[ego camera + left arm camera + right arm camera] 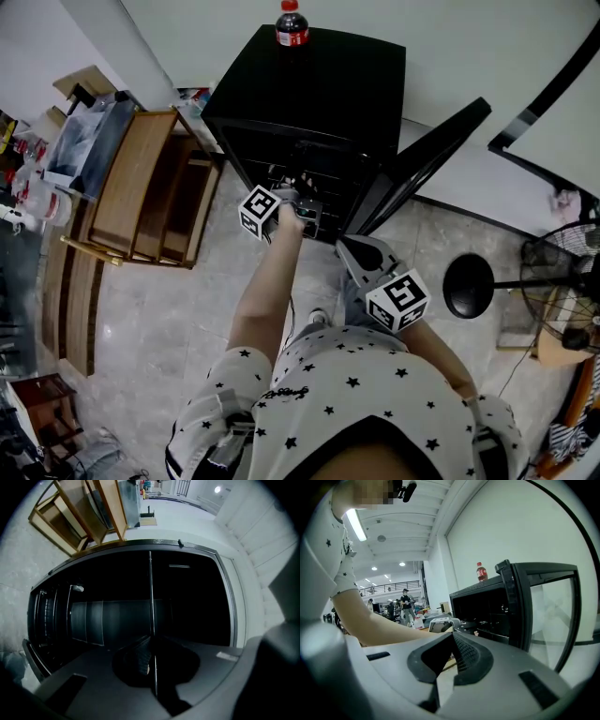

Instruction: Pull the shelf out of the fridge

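The shelf sits inside the fridge. Its thin front wire runs across the fridge's mouth and passes straight between the jaws of the left gripper, which are pinched shut on it just inside the opening. The pull should therefore go squarely out of the fridge, at right angles to that wire. The right gripper hangs outside the fridge beside its open door, jaws closed on nothing, and is the farther of the two.

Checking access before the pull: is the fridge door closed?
No, the fridge has its door swung wide open, leaving the dark interior exposed in the head view.
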Demonstrator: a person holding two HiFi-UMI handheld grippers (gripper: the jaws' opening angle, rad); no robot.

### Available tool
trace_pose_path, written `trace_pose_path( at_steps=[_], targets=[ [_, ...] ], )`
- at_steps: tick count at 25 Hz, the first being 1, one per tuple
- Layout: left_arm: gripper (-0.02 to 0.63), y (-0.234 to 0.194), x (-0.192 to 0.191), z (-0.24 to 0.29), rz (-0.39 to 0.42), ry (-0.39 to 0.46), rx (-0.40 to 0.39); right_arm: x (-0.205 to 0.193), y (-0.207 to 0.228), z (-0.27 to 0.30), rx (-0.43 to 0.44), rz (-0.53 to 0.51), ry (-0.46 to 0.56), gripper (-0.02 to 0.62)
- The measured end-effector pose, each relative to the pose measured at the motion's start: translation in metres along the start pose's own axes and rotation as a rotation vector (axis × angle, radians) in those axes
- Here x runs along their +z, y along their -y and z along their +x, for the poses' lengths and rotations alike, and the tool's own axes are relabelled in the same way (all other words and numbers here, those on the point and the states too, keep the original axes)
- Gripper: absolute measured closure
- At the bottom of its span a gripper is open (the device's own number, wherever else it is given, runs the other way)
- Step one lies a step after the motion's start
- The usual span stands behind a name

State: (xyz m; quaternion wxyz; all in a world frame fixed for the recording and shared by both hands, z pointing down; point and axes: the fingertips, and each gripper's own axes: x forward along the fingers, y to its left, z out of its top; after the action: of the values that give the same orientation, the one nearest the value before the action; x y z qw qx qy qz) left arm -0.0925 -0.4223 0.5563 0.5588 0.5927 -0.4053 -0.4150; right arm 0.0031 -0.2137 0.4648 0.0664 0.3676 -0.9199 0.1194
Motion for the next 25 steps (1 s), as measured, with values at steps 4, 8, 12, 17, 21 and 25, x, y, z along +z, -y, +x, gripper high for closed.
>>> trace_pose_path(
  at_steps=[4,8,12,17,21,25],
  targets=[
    [0.574,0.001,0.0,-0.012,0.002,0.01,-0.002,0.0,-0.007,-0.001,0.003,-0.003,0.002,0.601],
    [0.574,0.003,-0.002,-0.025,-0.001,0.017,-0.004,-0.001,-0.014,-0.006,0.005,-0.007,0.004,0.601],
    [0.574,0.004,-0.003,-0.036,-0.001,0.019,-0.007,0.0,-0.021,-0.008,0.002,-0.009,0.008,0.601],
    [0.574,0.005,-0.003,-0.05,-0.002,0.025,-0.009,-0.002,-0.03,-0.012,0.002,-0.01,0.014,0.601],
    [0.574,0.005,-0.005,-0.06,-0.003,0.029,-0.01,-0.004,-0.036,-0.016,0.002,-0.01,0.018,0.601],
    [0.574,0.007,-0.007,-0.069,-0.003,0.033,-0.01,-0.004,-0.04,-0.019,0.0,-0.01,0.021,0.601]
  ],
)
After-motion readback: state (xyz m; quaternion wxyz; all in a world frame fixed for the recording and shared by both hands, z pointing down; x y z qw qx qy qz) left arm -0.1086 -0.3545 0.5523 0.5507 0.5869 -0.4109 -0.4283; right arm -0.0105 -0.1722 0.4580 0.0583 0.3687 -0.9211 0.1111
